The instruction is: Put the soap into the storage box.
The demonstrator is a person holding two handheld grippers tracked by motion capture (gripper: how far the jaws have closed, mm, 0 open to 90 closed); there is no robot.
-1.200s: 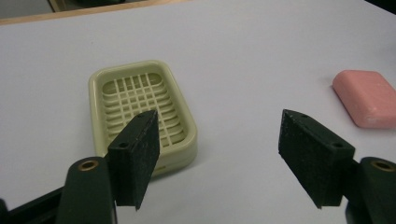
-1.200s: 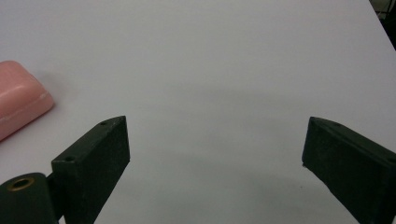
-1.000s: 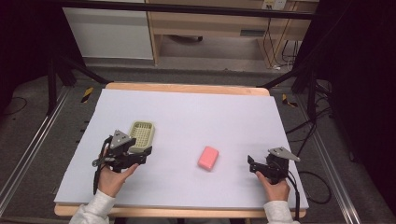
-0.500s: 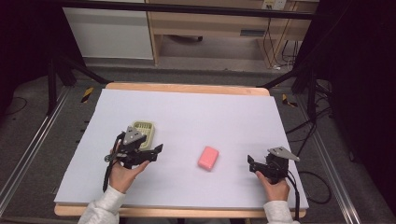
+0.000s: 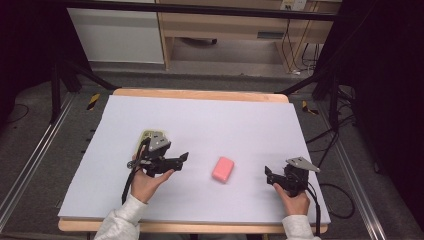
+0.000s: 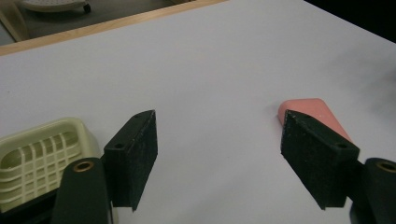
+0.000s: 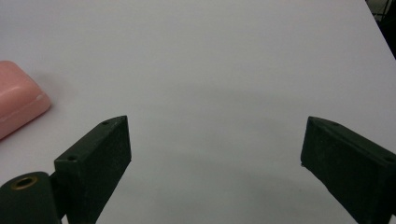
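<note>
left gripper (image 5: 184, 158) sits over the white table cover (image 5: 240, 120), jaws wide apart and just been opening further, nothing between the pads, nothing touched. in the left gripper view the same gripper (image 6: 219, 154) shows bare white sheet in the gap. its tips point toward the pink soap bar (image 5: 223, 169), which lies on the sheet near them, ahead, apart, not yet reached; in the left gripper view the soap (image 6: 312, 114) peeks from behind the right-hand jaw, partly hidden by it. just behind and beside this gripper is the cream soap dish (image 5: 146, 136), slatted inside, mostly covered by the gripper body from above; in the left gripper view the dish (image 6: 39, 156) sits by the left-hand jaw, empty as far as seen. the person's left hand (image 5: 147, 182) wraps the gripper from below, pale sleeve at the table's near edge.

right gripper (image 5: 269, 176) is low over the sheet near the front right, jaws wide, empty, touching nothing. in the right gripper view that gripper (image 7: 215, 154) has plain sheet between the jaws, soap (image 7: 16, 102) off past the left-hand jaw, well clear. the soap lies between the two grippers. right hand (image 5: 295, 200) holds it near the wooden table edge (image 5: 200, 95).
</note>
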